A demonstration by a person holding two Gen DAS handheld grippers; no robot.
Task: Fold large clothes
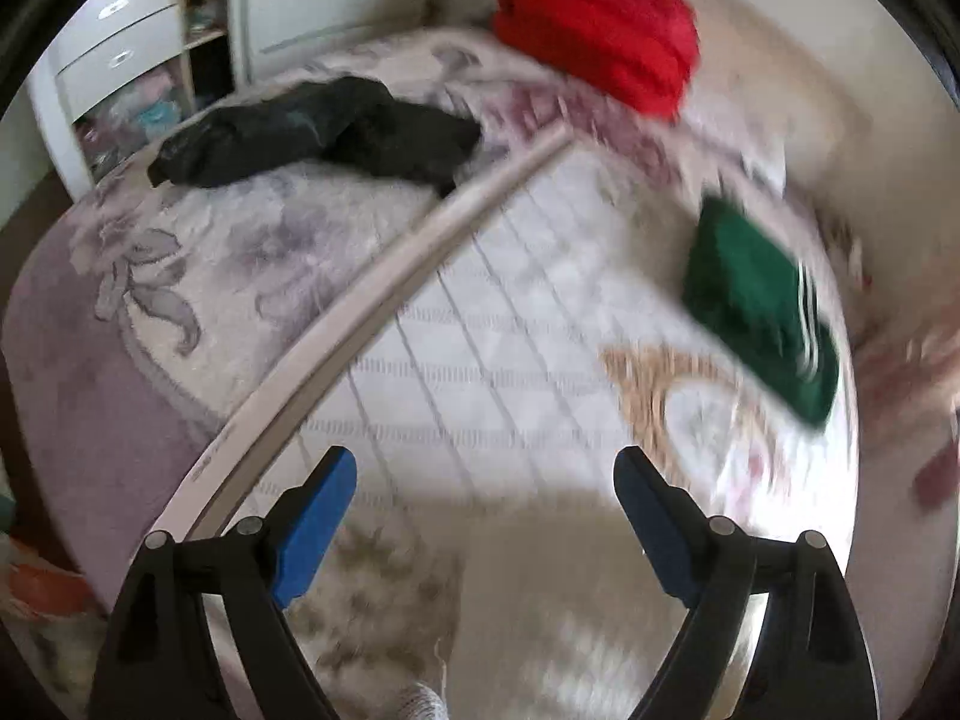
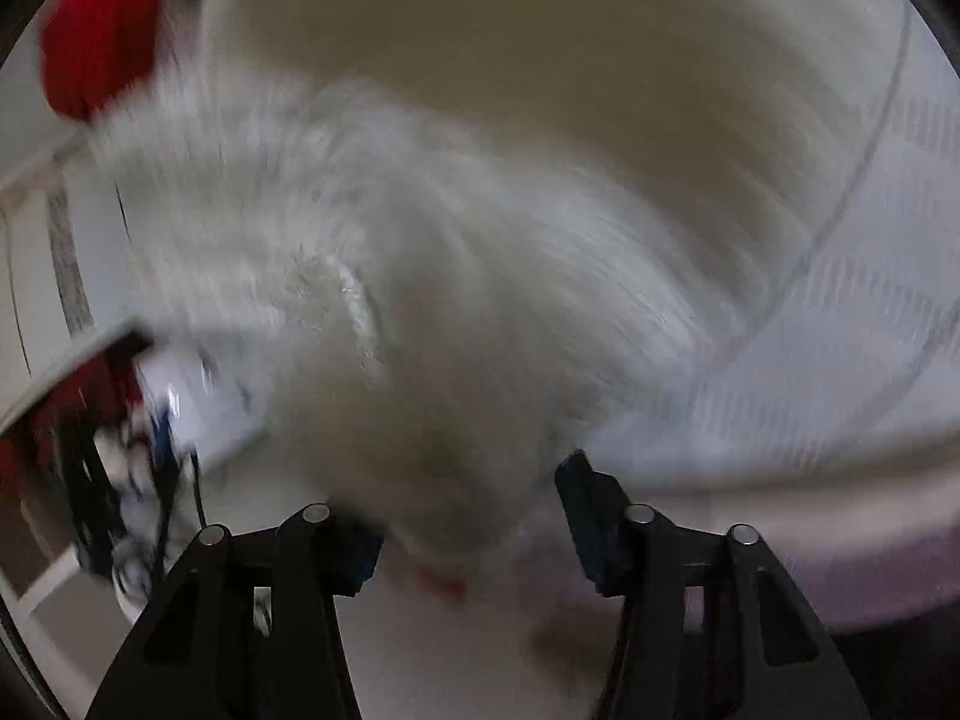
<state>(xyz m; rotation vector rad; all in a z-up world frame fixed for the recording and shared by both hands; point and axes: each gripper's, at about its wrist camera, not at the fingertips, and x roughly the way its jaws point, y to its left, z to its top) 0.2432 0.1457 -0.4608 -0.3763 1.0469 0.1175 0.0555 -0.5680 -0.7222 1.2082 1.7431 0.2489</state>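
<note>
Nearest, in the right wrist view: right tongs about half open, blue pads either side of a pale fluffy garment that bulges up between them and away ahead. Too blurred to tell whether the pads press on the cloth or merely flank it. Garment's bulk directly in front of these tongs, spreading up and to the left in that view; long axis not readable through the smear.

In the left wrist view: left tongs spread wide, nothing between the blue pads, aimed steeply down at the bed. Below them only a pale fuzzy patch at the bottom edge, probably part of the same garment.

Further out on the mattress: a folded green piece to the right, well apart from the left tongs. Beyond a pale strip, a crumpled black garment on the flowered blanket, then a red bundle at the far end near white drawers.

Judged from this: right hand clearly the nearer to the pale garment, so any next grab likely falls there; left hand free to take a second edge.
</note>
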